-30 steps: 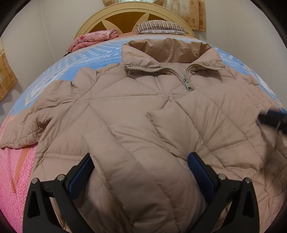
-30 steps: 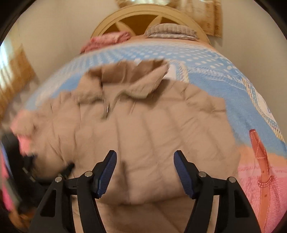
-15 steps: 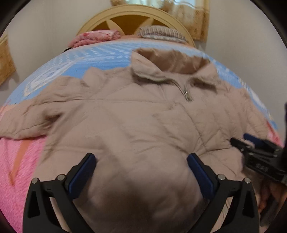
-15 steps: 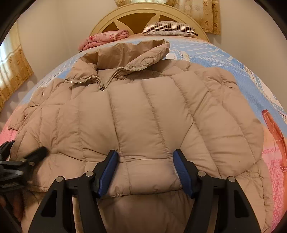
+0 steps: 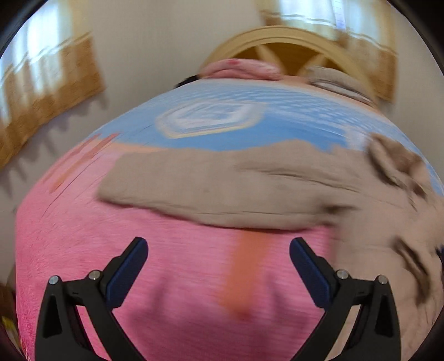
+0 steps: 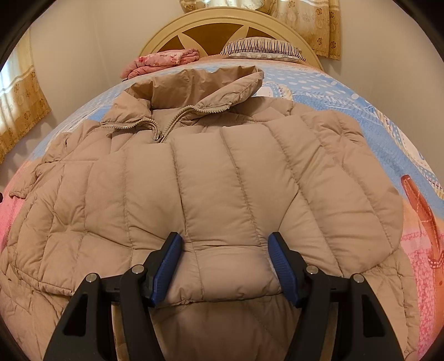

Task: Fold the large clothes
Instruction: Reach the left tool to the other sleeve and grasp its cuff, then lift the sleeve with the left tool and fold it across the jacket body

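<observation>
Pink blanket (image 6: 162,60), striped pillow (image 6: 263,47) beyond jacket (image 6: 222,180) on bed (image 6: 360,105)

Left view motion-blurred; jacket (image 5: 222,188) sleeve detail perhaps lost.

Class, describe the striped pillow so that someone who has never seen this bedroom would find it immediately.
Start at the arched wooden headboard. On the bed right below it lie two soft things: the striped pillow on the right and a folded pink floral blanket on the left. Only the pillow has dark stripes.
</observation>
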`<move>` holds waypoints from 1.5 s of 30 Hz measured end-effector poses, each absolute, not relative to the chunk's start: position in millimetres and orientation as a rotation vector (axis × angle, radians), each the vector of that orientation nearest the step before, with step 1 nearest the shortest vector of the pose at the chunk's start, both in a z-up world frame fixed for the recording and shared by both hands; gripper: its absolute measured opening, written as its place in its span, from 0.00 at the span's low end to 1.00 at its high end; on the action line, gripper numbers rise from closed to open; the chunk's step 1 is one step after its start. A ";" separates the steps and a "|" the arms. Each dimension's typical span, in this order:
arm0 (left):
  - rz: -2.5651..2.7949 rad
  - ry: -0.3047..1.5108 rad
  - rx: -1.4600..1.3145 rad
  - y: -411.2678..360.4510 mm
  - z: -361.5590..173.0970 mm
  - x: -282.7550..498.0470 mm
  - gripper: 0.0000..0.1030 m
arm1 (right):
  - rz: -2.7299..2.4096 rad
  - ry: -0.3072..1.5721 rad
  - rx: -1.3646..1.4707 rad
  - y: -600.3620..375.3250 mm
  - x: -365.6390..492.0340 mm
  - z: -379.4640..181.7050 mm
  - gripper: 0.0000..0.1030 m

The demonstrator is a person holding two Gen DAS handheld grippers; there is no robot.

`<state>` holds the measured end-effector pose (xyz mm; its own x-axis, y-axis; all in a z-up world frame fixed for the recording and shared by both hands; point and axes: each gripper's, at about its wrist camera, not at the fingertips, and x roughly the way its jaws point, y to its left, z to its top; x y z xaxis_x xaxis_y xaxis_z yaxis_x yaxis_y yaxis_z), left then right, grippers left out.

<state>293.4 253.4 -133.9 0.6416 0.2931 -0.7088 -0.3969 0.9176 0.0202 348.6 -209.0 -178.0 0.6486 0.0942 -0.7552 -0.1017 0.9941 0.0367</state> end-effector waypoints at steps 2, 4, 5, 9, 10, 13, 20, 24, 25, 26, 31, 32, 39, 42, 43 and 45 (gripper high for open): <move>0.431 0.789 -0.269 299.5 -139.8 293.9 1.00 | 0.110 0.857 -0.013 -209.4 348.7 -178.0 0.64; 0.451 0.779 -0.406 337.6 -146.3 293.4 1.00 | 0.109 0.857 -0.014 -209.2 348.6 -177.9 0.64; 0.450 0.759 -0.477 354.5 -149.1 294.0 1.00 | 0.108 0.856 -0.015 -209.0 348.3 -177.9 0.64; 0.413 0.717 -0.665 392.1 -163.2 303.2 0.99 | 0.105 0.853 -0.021 -208.9 348.0 -177.5 0.64; 0.407 0.705 -0.695 395.0 -165.8 305.9 0.99 | 0.103 0.853 -0.022 -207.8 348.1 -177.7 0.64; 0.416 0.700 -0.747 404.3 -178.5 316.2 0.92 | 0.103 0.852 -0.022 -207.7 347.9 -177.7 0.64; 0.447 0.695 -0.752 417.0 -192.9 332.8 0.79 | 0.103 0.852 -0.021 -208.1 347.8 -177.7 0.64; 0.462 0.694 -0.715 423.5 -193.2 340.2 0.32 | 0.105 0.852 -0.018 -207.9 347.8 -177.8 0.64; 0.450 0.698 -0.704 423.8 -192.7 341.6 0.05 | 0.104 0.852 -0.017 -207.6 347.9 -177.6 0.64; 0.440 0.689 -0.686 422.6 -188.8 339.8 0.06 | 0.104 0.851 -0.018 -207.7 347.8 -177.6 0.64; 0.429 0.583 -0.548 404.7 -147.1 327.5 0.05 | 0.104 0.851 -0.018 -207.1 348.0 -177.4 0.64; 0.414 0.551 -0.523 398.2 -134.5 325.2 0.05 | 0.104 0.851 -0.017 -206.6 348.1 -177.2 0.64; 0.259 0.400 -0.334 333.2 -47.8 311.1 0.05 | 0.106 0.850 -0.014 -207.3 347.7 -177.4 0.65; 0.195 0.361 -0.263 301.5 -20.4 311.4 0.04 | 0.106 0.849 -0.013 -208.1 347.2 -177.7 0.65; 0.170 0.347 -0.241 289.7 -11.1 309.4 0.04 | 0.107 0.849 -0.011 -207.4 347.5 -177.2 0.65; 0.132 0.325 -0.209 273.7 0.0 307.4 0.04 | 0.108 0.848 -0.008 -207.4 348.4 -176.1 0.65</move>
<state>307.4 273.7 0.0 0.9391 0.0951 -0.3301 -0.1621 0.9699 -0.1819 348.4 -207.4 -176.1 0.6563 0.0922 -0.7489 -0.0987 0.9945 0.0359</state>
